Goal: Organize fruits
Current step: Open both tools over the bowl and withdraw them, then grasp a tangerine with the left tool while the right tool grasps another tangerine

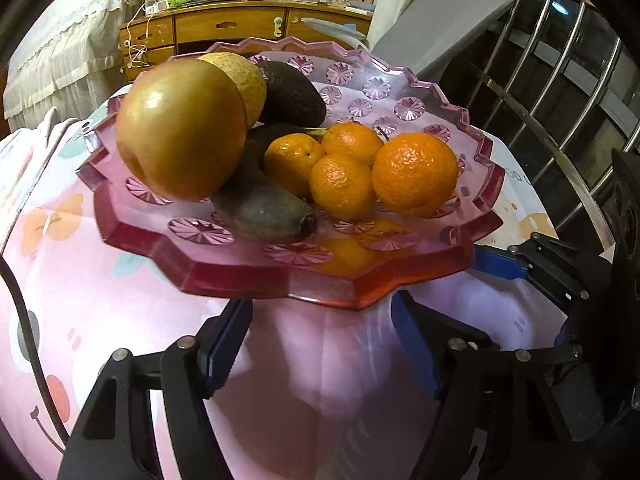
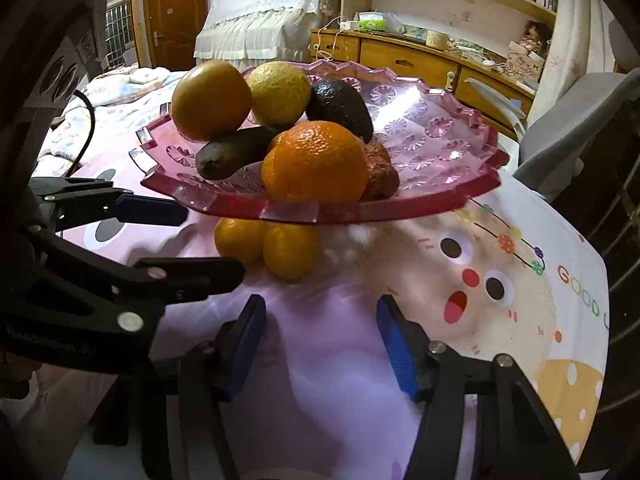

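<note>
Fingers (image 1: 224, 344) of both grippers gape part-open and empty, just short of the fruit-laden pink dish (image 1: 360, 280).

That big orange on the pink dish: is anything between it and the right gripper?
Nothing visible. The right gripper is empty and open above the tablecloth, and the big orange sits at the pink dish's near edge, facing it.

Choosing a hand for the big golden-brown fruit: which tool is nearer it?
Left. The left tool sits just under the pink plate's rim on the golden-brown fruit's side; the right tool is further round, by the large orange.
</note>
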A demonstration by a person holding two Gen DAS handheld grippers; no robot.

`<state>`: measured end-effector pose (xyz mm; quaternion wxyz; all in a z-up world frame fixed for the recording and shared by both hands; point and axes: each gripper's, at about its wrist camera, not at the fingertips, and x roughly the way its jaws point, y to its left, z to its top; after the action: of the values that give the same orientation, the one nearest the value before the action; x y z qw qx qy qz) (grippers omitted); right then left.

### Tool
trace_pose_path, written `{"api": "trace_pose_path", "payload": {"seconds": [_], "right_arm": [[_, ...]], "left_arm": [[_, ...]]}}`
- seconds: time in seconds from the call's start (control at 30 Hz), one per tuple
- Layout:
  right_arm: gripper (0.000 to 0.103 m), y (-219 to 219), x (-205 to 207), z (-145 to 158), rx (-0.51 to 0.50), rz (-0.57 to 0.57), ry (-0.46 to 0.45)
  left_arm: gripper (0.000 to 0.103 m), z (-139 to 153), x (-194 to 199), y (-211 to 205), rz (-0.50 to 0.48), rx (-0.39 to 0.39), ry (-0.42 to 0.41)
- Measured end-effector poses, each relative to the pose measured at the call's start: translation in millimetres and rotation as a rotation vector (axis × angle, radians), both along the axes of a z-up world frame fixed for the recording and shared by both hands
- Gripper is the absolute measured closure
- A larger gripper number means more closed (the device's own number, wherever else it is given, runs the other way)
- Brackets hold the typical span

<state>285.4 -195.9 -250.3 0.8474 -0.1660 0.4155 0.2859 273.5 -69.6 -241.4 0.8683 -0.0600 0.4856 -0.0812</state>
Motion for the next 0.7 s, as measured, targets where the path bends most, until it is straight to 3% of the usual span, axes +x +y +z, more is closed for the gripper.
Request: {"api": "trace_pose_path", "payload": {"seconds": [0.3, 0.63, 0.7], "right_arm": [[0.057, 11, 9, 1, 0.004, 0.014, -0.004], [0.060, 20, 9, 1, -0.007, 0.035, -0.017], [0.060, 24, 9, 1, -0.013, 0.039, -0.024]], "left_arm": [[0.043, 2, 5, -3, 0.005, -0.008, -0.026], [0.074, 3, 4, 1, -0.009, -0.071, -0.045], [0.074, 4, 4, 1, -0.004, -0.075, -0.044]]}}
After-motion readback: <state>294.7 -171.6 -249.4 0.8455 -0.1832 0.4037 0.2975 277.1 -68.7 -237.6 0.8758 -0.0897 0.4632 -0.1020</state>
